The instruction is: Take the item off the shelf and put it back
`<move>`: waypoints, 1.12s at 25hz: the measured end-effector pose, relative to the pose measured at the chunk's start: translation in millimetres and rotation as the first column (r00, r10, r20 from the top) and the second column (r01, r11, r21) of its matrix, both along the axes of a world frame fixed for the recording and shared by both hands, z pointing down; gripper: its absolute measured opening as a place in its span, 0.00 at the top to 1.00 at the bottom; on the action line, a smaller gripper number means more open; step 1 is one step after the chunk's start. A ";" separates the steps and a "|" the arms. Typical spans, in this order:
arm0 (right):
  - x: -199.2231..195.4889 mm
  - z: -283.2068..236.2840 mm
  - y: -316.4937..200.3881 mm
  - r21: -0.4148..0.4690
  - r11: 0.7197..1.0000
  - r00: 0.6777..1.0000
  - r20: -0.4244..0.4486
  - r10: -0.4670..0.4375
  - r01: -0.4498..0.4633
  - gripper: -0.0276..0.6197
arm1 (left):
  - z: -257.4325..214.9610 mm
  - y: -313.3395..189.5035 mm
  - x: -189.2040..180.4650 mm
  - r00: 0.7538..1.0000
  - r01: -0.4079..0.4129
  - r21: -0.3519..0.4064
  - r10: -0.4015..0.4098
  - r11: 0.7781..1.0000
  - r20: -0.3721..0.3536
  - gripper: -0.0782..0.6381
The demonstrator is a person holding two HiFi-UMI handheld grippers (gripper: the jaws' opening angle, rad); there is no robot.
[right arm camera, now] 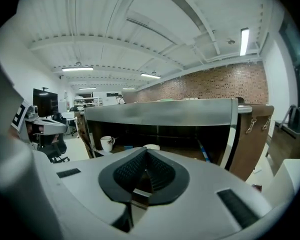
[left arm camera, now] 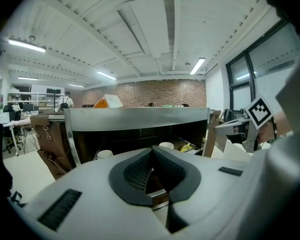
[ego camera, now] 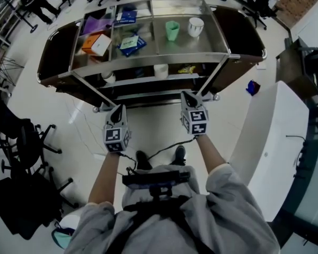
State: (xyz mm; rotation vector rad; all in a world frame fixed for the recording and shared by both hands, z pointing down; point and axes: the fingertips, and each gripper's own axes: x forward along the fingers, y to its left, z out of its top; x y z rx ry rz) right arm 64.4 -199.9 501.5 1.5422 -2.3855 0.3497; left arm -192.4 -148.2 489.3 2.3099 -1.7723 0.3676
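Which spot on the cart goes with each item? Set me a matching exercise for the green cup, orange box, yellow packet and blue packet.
Things:
1. green cup
2. orange box
3. yellow packet
4. blue packet

Places:
A. lower shelf
B. top tray, left section
C. top tray, right section, beside the white cup
D. top tray, middle section

Pairs: 1-C, 2-B, 3-A, 4-D
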 end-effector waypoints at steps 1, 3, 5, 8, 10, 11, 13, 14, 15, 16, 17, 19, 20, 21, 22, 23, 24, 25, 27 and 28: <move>3.2 1.7 5.4 -0.011 1.000 1.000 0.001 0.001 -0.001 0.94 | -1.9 3.2 -2.7 1.000 0.008 0.000 -0.008 1.000 -0.002 0.88; 8.5 3.8 15.6 -0.031 1.000 1.000 0.009 0.004 -0.004 0.94 | -3.5 9.7 -8.2 1.000 0.016 0.000 -0.016 1.000 -0.001 0.88; 13.1 6.3 27.0 -0.052 0.999 1.000 0.024 0.010 -0.009 0.94 | -0.3 18.7 -15.2 1.000 0.030 -0.010 -0.030 1.000 0.002 0.88; 21.5 10.2 40.7 -0.077 0.997 0.999 0.035 0.028 -0.025 0.95 | 3.6 29.5 -24.2 0.998 0.057 -0.030 -0.057 0.998 0.002 0.88; 27.1 13.3 47.7 -0.089 0.995 0.999 0.029 0.041 -0.038 0.95 | 4.3 34.5 -27.7 0.998 0.068 -0.034 -0.069 0.997 -0.003 0.88; 29.3 15.1 50.5 -0.094 0.995 0.999 0.024 0.045 -0.042 0.95 | 3.7 36.6 -28.5 0.997 0.072 -0.032 -0.072 0.997 -0.007 0.88; 32.3 18.3 54.2 -0.100 0.994 0.999 0.012 0.048 -0.047 0.95 | 2.5 38.9 -29.6 0.997 0.075 -0.027 -0.075 0.997 -0.016 0.88; 33.2 19.6 55.4 -0.103 0.994 0.999 0.009 0.049 -0.047 0.95 | 2.6 39.7 -30.3 0.997 0.076 -0.027 -0.077 0.997 -0.018 0.88; 34.1 20.9 56.6 -0.106 0.993 0.999 0.008 0.049 -0.048 0.95 | 2.6 40.6 -31.0 0.997 0.079 -0.028 -0.080 0.996 -0.019 0.88; 34.8 22.2 57.7 -0.109 0.993 0.999 0.007 0.049 -0.048 0.95 | 2.4 41.6 -31.6 0.996 0.082 -0.030 -0.083 0.996 -0.020 0.88; 35.5 23.5 58.9 -0.113 0.992 0.999 0.006 0.049 -0.048 0.95 | 2.1 42.7 -32.3 0.996 0.085 -0.031 -0.085 0.996 -0.020 0.88; 36.6 25.8 60.9 -0.119 0.992 0.999 0.000 0.048 -0.048 0.95 | 2.4 44.0 -33.4 0.996 0.088 -0.030 -0.089 0.996 -0.025 0.88; 37.1 26.7 61.2 -0.121 0.992 0.999 -0.003 0.047 -0.047 0.95 | 3.0 44.0 -33.7 0.996 0.088 -0.029 -0.089 0.996 -0.030 0.88; 37.0 27.5 61.5 -0.123 0.991 0.999 -0.007 0.046 -0.047 0.95 | 3.5 44.2 -34.1 0.995 0.089 -0.028 -0.090 0.996 -0.036 0.88; 36.2 28.4 62.0 -0.126 0.991 0.999 -0.008 0.043 -0.044 0.95 | 3.6 44.8 -34.8 0.995 0.091 -0.028 -0.092 0.995 -0.042 0.88; 34.7 29.0 62.6 -0.128 0.991 0.999 -0.009 0.039 -0.040 0.95 | 3.5 45.9 -35.6 0.994 0.094 -0.030 -0.095 0.995 -0.046 0.88; 32.9 29.2 63.2 -0.130 0.991 0.999 -0.008 0.035 -0.035 0.95 | 3.4 47.0 -36.5 0.994 0.095 -0.031 -0.097 0.995 -0.049 0.88; 31.3 29.1 63.5 -0.130 0.991 1.000 -0.006 0.031 -0.031 0.95 | 3.5 47.8 -37.0 0.994 0.096 -0.032 -0.098 0.995 -0.050 0.88; 28.4 28.3 63.0 -0.129 0.991 1.000 -0.003 0.026 -0.026 0.95 | 4.0 48.4 -37.7 0.994 0.096 -0.033 -0.097 0.995 -0.049 0.88; 27.0 28.0 62.3 -0.128 0.992 1.000 -0.001 0.023 -0.023 0.95 | 4.3 48.4 -37.9 0.994 0.095 -0.034 -0.097 0.995 -0.049 0.88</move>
